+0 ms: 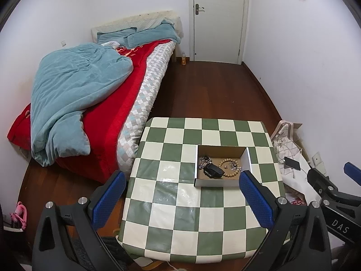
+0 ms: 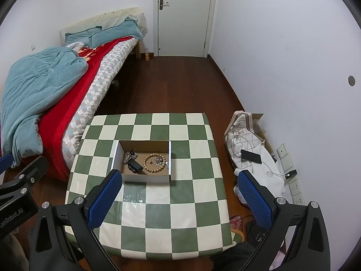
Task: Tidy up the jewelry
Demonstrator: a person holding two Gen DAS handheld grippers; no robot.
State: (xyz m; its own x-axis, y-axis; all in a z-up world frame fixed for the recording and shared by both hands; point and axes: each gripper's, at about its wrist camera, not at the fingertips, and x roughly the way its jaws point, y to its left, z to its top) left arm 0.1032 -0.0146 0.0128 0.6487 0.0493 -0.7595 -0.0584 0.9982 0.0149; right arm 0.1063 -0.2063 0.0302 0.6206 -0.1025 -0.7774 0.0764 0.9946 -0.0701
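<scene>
Both my grippers hung above the near edge of the checkered table (image 2: 158, 214), nothing in either. Left gripper (image 1: 180, 194): blue pads spread wide. Right gripper (image 2: 178, 194): spread likewise, its left pad just before the box's near corner. Mid-table sat the open cardboard box (image 2: 146, 178). Inside it: a black case (image 2: 135, 166) near the front, a dark bead chain (image 2: 130, 155) behind that, a wooden bead bracelet (image 2: 155, 163) to the right, small silver pieces (image 2: 163, 162) against it. Beyond, the bed (image 1: 135, 85); farthest, a shut white door (image 1: 217, 20).
</scene>
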